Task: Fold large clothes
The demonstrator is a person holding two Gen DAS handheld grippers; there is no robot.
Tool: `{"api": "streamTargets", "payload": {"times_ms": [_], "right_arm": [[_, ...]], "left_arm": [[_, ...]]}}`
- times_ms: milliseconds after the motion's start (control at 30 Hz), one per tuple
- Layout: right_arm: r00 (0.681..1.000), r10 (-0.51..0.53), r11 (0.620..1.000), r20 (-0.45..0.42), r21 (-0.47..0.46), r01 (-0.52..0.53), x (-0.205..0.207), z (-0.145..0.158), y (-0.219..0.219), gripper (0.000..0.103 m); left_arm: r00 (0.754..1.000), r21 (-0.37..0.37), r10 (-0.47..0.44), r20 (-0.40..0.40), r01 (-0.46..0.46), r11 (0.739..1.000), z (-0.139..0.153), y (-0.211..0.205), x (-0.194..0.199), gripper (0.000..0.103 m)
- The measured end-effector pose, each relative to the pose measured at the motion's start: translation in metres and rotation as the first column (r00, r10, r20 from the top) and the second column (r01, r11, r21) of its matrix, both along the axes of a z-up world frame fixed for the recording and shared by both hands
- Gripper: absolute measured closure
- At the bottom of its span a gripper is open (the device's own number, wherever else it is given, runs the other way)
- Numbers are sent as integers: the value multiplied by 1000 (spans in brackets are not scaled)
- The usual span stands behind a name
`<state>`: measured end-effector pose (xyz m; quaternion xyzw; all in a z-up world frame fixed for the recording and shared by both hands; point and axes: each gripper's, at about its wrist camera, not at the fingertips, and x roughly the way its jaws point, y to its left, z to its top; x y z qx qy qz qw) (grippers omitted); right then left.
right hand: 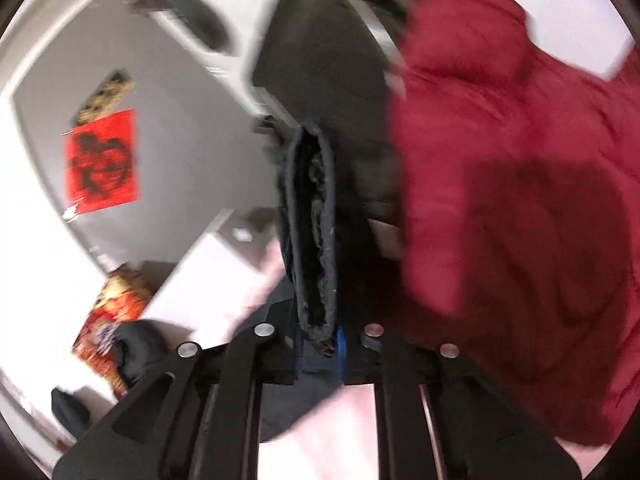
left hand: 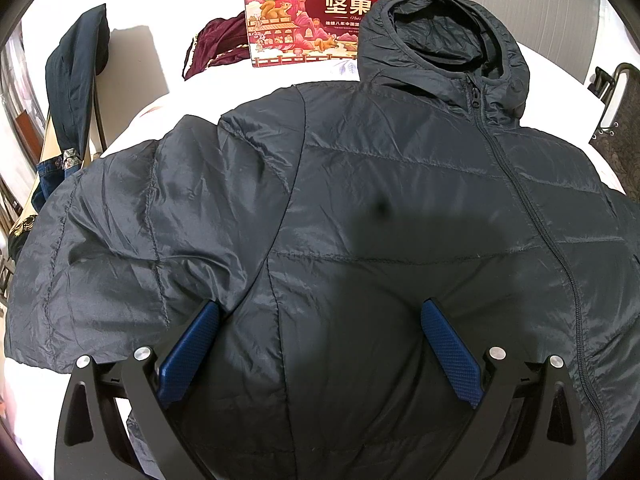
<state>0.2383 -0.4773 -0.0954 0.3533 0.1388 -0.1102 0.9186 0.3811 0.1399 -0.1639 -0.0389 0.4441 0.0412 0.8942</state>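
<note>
A: Where is the navy puffer jacket (left hand: 360, 208)?

B: Spread flat, front up, on the white counter (left hand: 140, 60). Its zipper (left hand: 532, 216) is closed and its hood (left hand: 444, 44) lies at the far end, overlapping the lower right corner of a red printed gift box (left hand: 316, 12). One sleeve (left hand: 108, 232) stretches out to the left of the jacket's body.

A: And the left gripper (left hand: 320, 312)?

B: Spread wide, hovering just over the jacket's lower body. Its blue pads (left hand: 192, 348) hold nothing.

A: Anything else near the jacket?

B: A maroon cloth (left hand: 216, 40) lies just left of the box, beyond the jacket's shoulder. A dark garment (left hand: 76, 68) hangs over a chair further left.

A: The right gripper (right hand: 320, 340)?

B: Pressed together on the edge of a dark folded garment (right hand: 312, 220), which runs up the middle of that blurred view. A red puffer coat (right hand: 520, 200) fills the space to its right.
</note>
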Motion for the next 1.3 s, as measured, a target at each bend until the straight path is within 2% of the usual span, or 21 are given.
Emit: {"api": "streamTargets", "payload": {"times_ms": [100, 167, 200, 267, 333, 367, 400, 467, 500, 533, 567, 633, 700, 767, 833, 933, 1033, 1067, 1133, 1233, 1300], "right_arm": [[980, 188, 979, 56, -91, -183, 5, 36, 56, 92], [937, 340, 933, 78, -155, -326, 10, 63, 103, 92], [907, 412, 903, 83, -170, -395, 13, 74, 125, 92], [812, 579, 810, 78, -174, -560, 23, 93, 177, 92], [739, 672, 735, 54, -168, -656, 31, 98, 212, 92], [678, 735, 671, 16, -161, -724, 39, 95, 240, 91], [628, 778, 619, -19, -149, -772, 45, 90, 259, 87], [485, 866, 476, -118, -99, -874, 59, 69, 297, 68], [445, 880, 437, -168, -84, -896, 63, 57, 310, 43], [435, 873, 427, -220, -84, -900, 65, 45, 318, 34], [450, 855, 439, -260, -103, -893, 66, 32, 321, 34], [461, 847, 450, -264, -105, -887, 67, 17, 313, 34], [486, 848, 481, -211, -81, -873, 66, 14, 293, 34], [537, 831, 533, -143, -71, -843, 65, 20, 271, 34], [623, 779, 619, -70, -77, -782, 62, 27, 239, 34], [738, 673, 727, -48, -139, -672, 57, 32, 201, 34], [824, 562, 796, -77, -222, -563, 57, 30, 176, 35], [841, 534, 810, -87, -231, -539, 56, 28, 167, 35], [865, 490, 843, -108, -194, -501, 60, 18, 145, 38], [865, 493, 865, -92, -51, -498, 67, 6, 122, 38], [863, 500, 865, -72, -11, -502, 71, 4, 118, 38]], "left_arm": [[1000, 0, 0, 1, 0, 1000, 0, 0, 0, 3], [1000, -1, -1, 1, 1, 1000, 0, 0, 0, 3], [1000, -2, -1, 1, 1, 1000, 0, 0, 0, 3], [1000, -1, -1, 1, 1, 1000, 0, 0, 0, 3], [1000, -1, -1, 1, 1, 1000, 0, 0, 0, 3], [1000, -2, -1, 1, 1, 1000, 0, 0, 0, 3], [1000, -3, -1, 1, 1, 1000, 0, 0, 0, 3], [1000, -3, 0, 1, 0, 1000, 0, 0, 0, 3], [1000, -5, 0, 1, 0, 1000, 0, 0, -1, 3], [1000, -5, 0, 1, 0, 1000, 1, 1, -1, 3], [1000, -8, -1, 2, 1, 1000, 1, 1, -1, 3], [1000, -10, 0, 2, 0, 1000, 1, 0, -1, 3], [1000, -15, -3, 2, 3, 1000, 3, 1, -1, 3], [1000, -16, -5, 1, 5, 1000, 3, 1, -1, 3], [1000, -21, -9, 1, 9, 1000, 5, 2, -1, 3], [1000, -49, -20, 12, 21, 999, 10, 4, -5, 3], [997, -146, -47, 62, 56, 988, 24, 7, -17, 3], [995, -182, -59, 76, 72, 981, 30, 7, -21, 3], [983, -280, -136, 123, 166, 946, 44, -4, -35, 3], [950, -328, -280, 141, 312, 892, 55, -37, -47, 3], [926, -341, -360, 116, 377, 861, 55, -65, -48, 3]]}}
